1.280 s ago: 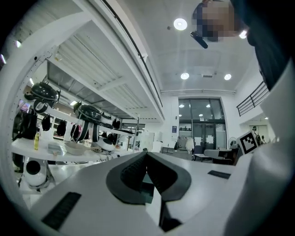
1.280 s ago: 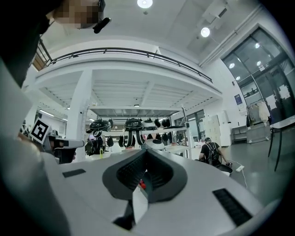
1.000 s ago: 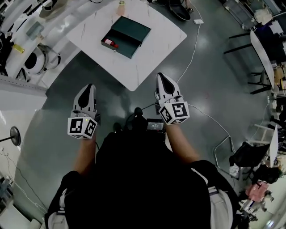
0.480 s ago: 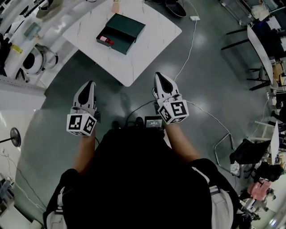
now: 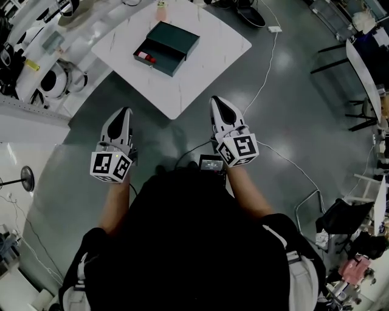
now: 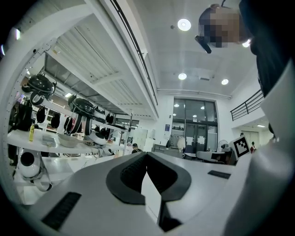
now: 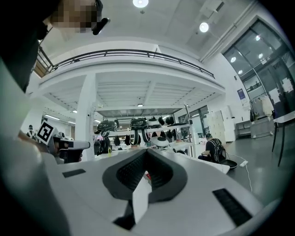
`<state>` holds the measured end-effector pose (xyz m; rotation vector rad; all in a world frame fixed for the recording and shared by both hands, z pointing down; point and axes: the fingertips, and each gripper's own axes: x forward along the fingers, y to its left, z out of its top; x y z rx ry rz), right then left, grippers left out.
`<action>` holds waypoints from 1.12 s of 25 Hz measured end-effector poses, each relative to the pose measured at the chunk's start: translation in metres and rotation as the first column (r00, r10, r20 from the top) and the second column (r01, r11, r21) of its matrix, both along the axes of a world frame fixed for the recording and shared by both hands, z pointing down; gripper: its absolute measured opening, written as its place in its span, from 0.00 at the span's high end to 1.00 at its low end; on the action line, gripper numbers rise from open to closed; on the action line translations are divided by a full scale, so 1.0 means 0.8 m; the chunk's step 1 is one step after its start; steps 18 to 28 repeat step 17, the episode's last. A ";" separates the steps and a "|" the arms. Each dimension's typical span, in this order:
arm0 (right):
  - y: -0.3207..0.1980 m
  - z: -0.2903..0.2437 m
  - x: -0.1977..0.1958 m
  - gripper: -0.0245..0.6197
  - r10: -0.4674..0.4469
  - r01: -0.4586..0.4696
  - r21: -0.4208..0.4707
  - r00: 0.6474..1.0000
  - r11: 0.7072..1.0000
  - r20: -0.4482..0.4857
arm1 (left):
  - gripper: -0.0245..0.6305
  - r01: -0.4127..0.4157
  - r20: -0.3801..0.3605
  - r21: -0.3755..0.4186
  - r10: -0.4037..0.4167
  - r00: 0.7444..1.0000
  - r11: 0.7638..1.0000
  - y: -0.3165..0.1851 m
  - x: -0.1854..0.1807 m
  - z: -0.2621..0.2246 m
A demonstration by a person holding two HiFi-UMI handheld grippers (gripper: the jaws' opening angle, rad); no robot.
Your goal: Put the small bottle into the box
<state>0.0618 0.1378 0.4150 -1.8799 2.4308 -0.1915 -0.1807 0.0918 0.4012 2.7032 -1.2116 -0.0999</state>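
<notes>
A dark green box [image 5: 173, 41] lies on the white table [image 5: 200, 67] at the top of the head view. Its open lower-left part holds a small red and pink thing [image 5: 146, 58]. A small pinkish bottle [image 5: 161, 8] stands at the table's far edge. Both grippers hang over the grey floor, short of the table and close to the person's body. My left gripper [image 5: 124, 113] is shut and empty, its pads [image 6: 133, 173] meeting at the tip. My right gripper [image 5: 220, 103] is also shut with nothing in it; its pads [image 7: 131, 171] meet too.
White cables [image 5: 267, 58] run across the grey floor [image 5: 292, 109] to a power strip [image 5: 275, 28]. Shelves with helmets [image 5: 51, 79] line the left side. Dark chairs and tables [image 5: 355, 91] stand at the right. A small screen device [image 5: 211, 163] sits at the person's waist.
The table and box shifted a little up and left in the head view, then slightly back. Both grippers stayed shut and in nearly the same place.
</notes>
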 end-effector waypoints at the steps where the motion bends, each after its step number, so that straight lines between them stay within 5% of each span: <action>1: 0.001 0.004 0.003 0.91 -0.004 0.004 -0.008 1.000 1.000 0.005 | 0.94 0.004 0.001 -0.005 -0.004 1.000 1.000 0.001 0.002 0.002; 17: -0.012 0.016 0.047 0.91 -0.097 0.098 -0.016 0.995 0.995 0.031 | 0.94 0.014 0.006 -0.014 -0.014 1.000 1.000 -0.009 0.064 -0.002; 28: -0.012 0.016 0.047 0.91 -0.097 0.098 -0.016 0.995 0.995 0.031 | 0.94 0.014 0.006 -0.014 -0.014 1.000 1.000 -0.009 0.064 -0.002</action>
